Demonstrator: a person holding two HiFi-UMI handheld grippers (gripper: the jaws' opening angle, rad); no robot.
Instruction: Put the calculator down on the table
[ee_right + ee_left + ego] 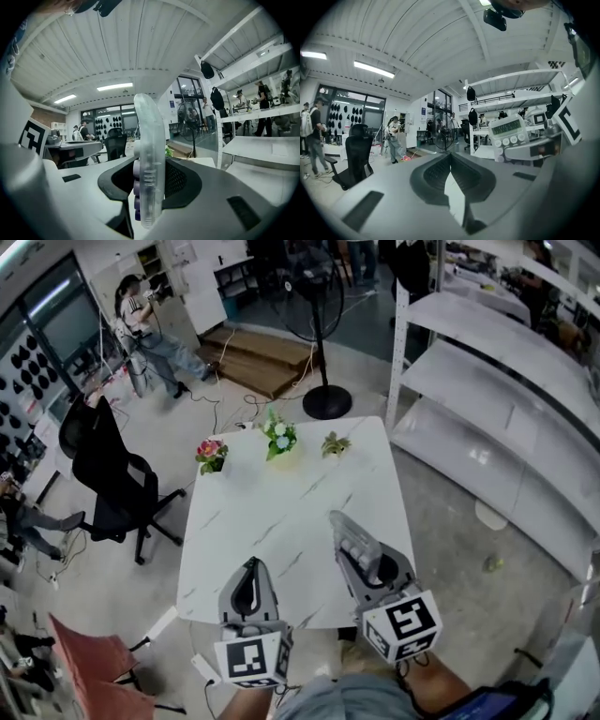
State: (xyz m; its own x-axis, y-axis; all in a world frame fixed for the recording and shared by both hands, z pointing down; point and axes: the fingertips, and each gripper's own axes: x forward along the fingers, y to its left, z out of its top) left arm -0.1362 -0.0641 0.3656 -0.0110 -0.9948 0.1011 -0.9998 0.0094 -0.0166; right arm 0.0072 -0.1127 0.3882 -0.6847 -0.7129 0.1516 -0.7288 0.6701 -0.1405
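A pale calculator (pixel 349 535) with round buttons sits clamped between the jaws of my right gripper (pixel 370 568), above the near right part of the white marble table (pixel 281 521). In the right gripper view the calculator (pixel 149 140) stands edge-on between the pads of that gripper (pixel 150 168), purple buttons facing left. My left gripper (pixel 251 570) hovers over the table's near edge with its jaws together and nothing in them. The left gripper view shows its own closed tips (pixel 450 157) and, off to the right, the calculator (pixel 508 131) face-on with its display.
Three small flower pots stand along the table's far edge: pink (pixel 212 455), white (pixel 280 439), green (pixel 335 444). A black office chair (pixel 112 474) is at the left, a floor fan (pixel 319 324) behind, white shelving (pixel 506 399) at the right, a red chair (pixel 89 662) near left.
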